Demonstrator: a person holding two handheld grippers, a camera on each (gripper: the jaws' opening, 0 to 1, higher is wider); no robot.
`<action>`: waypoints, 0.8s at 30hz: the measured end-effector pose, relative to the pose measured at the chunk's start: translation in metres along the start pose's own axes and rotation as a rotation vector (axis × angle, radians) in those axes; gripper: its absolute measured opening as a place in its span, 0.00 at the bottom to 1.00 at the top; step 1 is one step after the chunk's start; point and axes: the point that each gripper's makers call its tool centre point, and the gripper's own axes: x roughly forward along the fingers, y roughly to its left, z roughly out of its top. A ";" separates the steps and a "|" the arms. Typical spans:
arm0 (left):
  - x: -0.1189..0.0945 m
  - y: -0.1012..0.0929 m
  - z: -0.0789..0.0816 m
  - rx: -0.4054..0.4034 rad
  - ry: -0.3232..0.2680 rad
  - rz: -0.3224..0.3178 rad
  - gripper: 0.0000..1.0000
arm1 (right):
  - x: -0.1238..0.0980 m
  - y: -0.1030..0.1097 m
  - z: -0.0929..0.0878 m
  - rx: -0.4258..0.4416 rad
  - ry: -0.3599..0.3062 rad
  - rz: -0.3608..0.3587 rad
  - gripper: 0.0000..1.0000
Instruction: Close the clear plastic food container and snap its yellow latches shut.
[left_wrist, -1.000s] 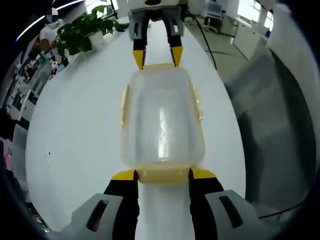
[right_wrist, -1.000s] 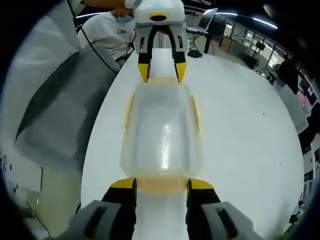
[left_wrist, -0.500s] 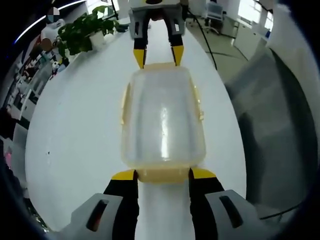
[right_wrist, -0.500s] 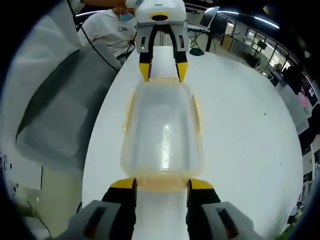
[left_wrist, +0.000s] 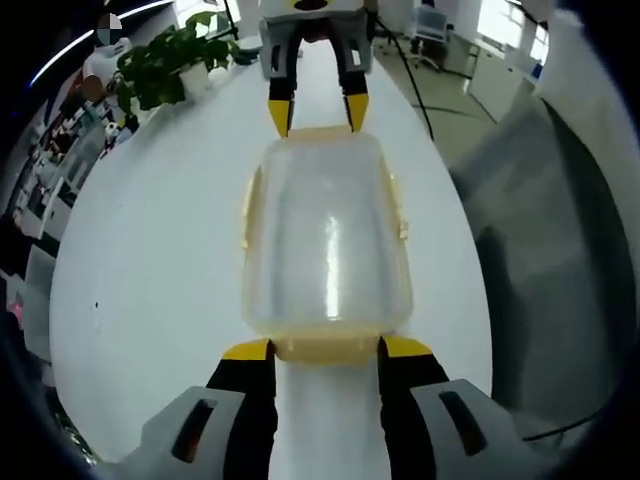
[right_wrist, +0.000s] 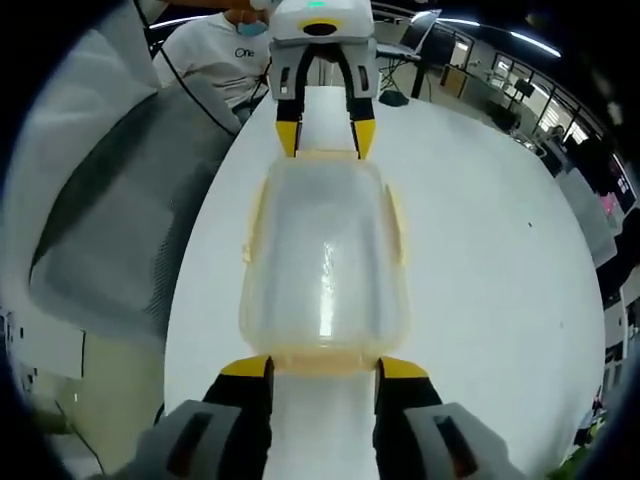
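The clear plastic container (left_wrist: 325, 230) lies lengthwise on the white table (left_wrist: 150, 260) with its lid on. Thin yellow latches run along its long sides (left_wrist: 246, 210), and one sits at each end. My left gripper (left_wrist: 326, 350) is open, with its yellow-tipped jaws on either side of the near end latch (left_wrist: 325, 356). At the far end, the right gripper (left_wrist: 315, 112) stands the same way. In the right gripper view, the container (right_wrist: 322, 250) lies between my open right gripper (right_wrist: 324, 368) and the left gripper (right_wrist: 324, 135). I cannot tell whether the latches are snapped down.
A potted plant (left_wrist: 165, 60) stands at the table's far left in the left gripper view. A grey chair (left_wrist: 545, 250) is beside the table's edge. A person in a white shirt (right_wrist: 225, 60) sits behind the left gripper in the right gripper view.
Both grippers stay at the container's ends. The right gripper view has shifted slightly, and the left gripper sits a little lower in it.
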 end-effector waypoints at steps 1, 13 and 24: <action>0.000 0.000 0.000 0.004 -0.001 0.001 0.38 | 0.000 0.000 0.000 0.011 0.001 0.003 0.38; -0.005 0.001 -0.012 -0.044 -0.020 0.006 0.56 | -0.005 0.004 -0.001 0.036 0.006 0.005 0.49; -0.019 -0.003 -0.007 -0.223 -0.123 0.012 0.56 | -0.020 0.004 -0.002 0.161 -0.043 -0.034 0.45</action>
